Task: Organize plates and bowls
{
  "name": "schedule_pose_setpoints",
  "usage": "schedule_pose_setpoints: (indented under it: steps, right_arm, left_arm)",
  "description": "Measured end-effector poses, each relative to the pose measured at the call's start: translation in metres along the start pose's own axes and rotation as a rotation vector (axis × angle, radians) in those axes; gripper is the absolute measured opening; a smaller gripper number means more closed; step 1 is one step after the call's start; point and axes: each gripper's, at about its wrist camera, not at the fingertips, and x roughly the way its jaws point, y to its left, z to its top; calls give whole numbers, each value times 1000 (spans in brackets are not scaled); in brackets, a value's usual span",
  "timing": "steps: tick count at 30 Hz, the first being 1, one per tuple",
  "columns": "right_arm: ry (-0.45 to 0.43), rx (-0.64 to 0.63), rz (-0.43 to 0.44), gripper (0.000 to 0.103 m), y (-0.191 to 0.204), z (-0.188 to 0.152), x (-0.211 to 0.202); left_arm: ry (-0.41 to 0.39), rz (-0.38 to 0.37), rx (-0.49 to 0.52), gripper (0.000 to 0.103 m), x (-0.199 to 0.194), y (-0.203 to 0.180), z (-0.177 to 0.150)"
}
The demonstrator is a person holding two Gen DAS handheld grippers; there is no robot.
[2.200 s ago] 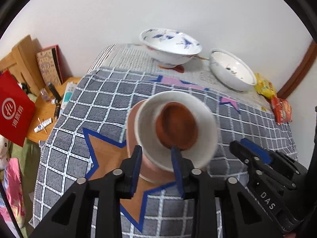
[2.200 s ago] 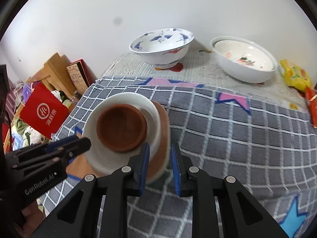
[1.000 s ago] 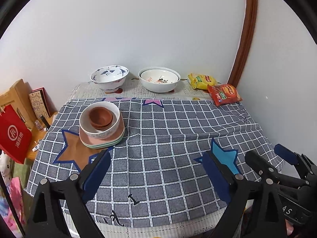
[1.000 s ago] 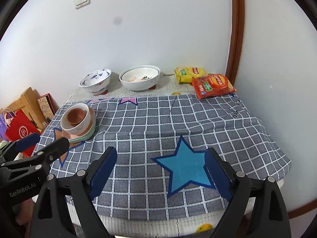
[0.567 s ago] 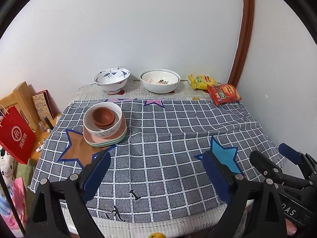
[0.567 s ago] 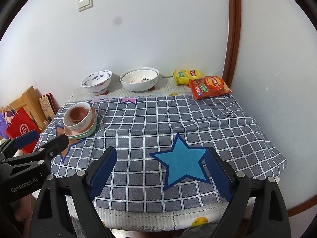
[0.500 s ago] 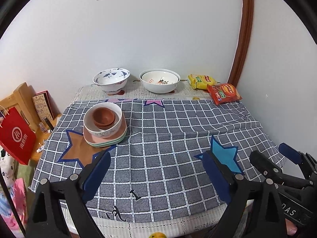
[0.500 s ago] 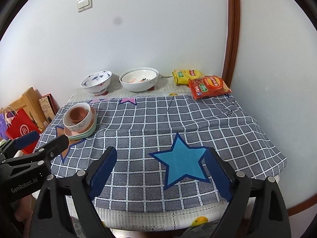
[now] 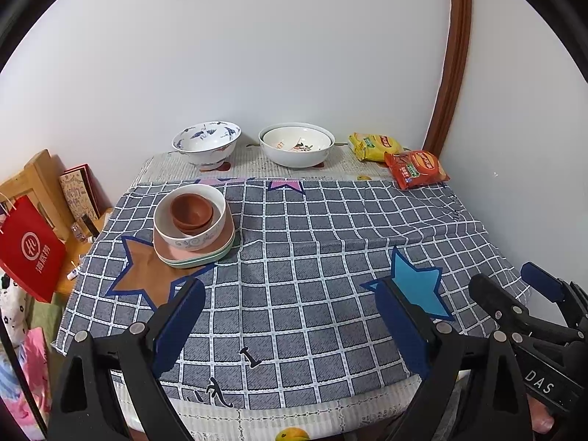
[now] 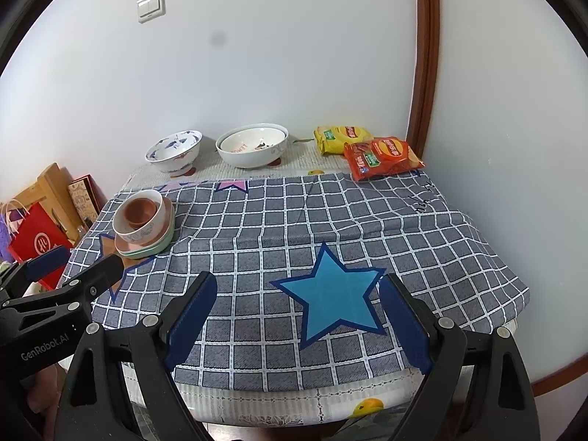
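Standing off the left edge of the counter (image 9: pixel 330 419) is a red paper bag (image 9: pixel 31 253), with a wooden rack (image 9: pixel 40 180) and a couple of books behind it. On the left side of the checked cloth (image 9: pixel 312 257), partly over a brown star patch (image 9: pixel 147 272), sits the stack: a green plate (image 9: pixel 205 260) at the bottom, a pink plate (image 9: pixel 176 253) on it, a white bowl (image 9: pixel 189 237) on that, and small brown bowls (image 9: pixel 191 211) nested inside the white one. Behind the stack, on the bare strip by the wall, a blue-patterned bowl (image 9: pixel 205 143) stands upright, and just to its right a wider white bowl (image 9: pixel 297 145) with a picture inside. Further right lie a yellow snack bag (image 9: pixel 375 145) and a red snack bag (image 9: pixel 417 168), the red one overlapping the cloth's far corner. A blue star patch (image 10: pixel 330 297) marks the near right part of the cloth.

The left gripper (image 9: pixel 290 327) hangs over the near edge of the counter, its blue pads spread wide with nothing between them, well apart from the stack. The right gripper (image 10: pixel 297 319) is beside it to the right, likewise spread wide and holding nothing, framing the blue star
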Motion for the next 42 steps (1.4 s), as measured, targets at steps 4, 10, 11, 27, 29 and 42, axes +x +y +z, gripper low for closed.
schedule_pose_setpoints:
  steps: [4, 10, 11, 27, 29, 42]
  right_arm:
    - [0, 3, 2, 89, 0, 0, 0]
    - [1, 5, -1, 89, -1, 0, -1]
    - [2, 6, -2, 89, -1, 0, -1]
    - [-3, 8, 3, 89, 3, 0, -2]
    - [-3, 10, 4, 89, 4, 0, -3]
    - [-11, 18, 5, 89, 3, -2, -5]
  left_arm:
    - [1, 1, 0, 94, 0, -1, -1]
    - [1, 1, -2, 94, -1, 0, -1]
    - [2, 0, -2, 94, -1, 0, -1]
    - [2, -2, -6, 94, -2, 0, -1]
    - [2, -2, -8, 94, -3, 0, -1]
    - [1, -5, -7, 94, -4, 1, -1]
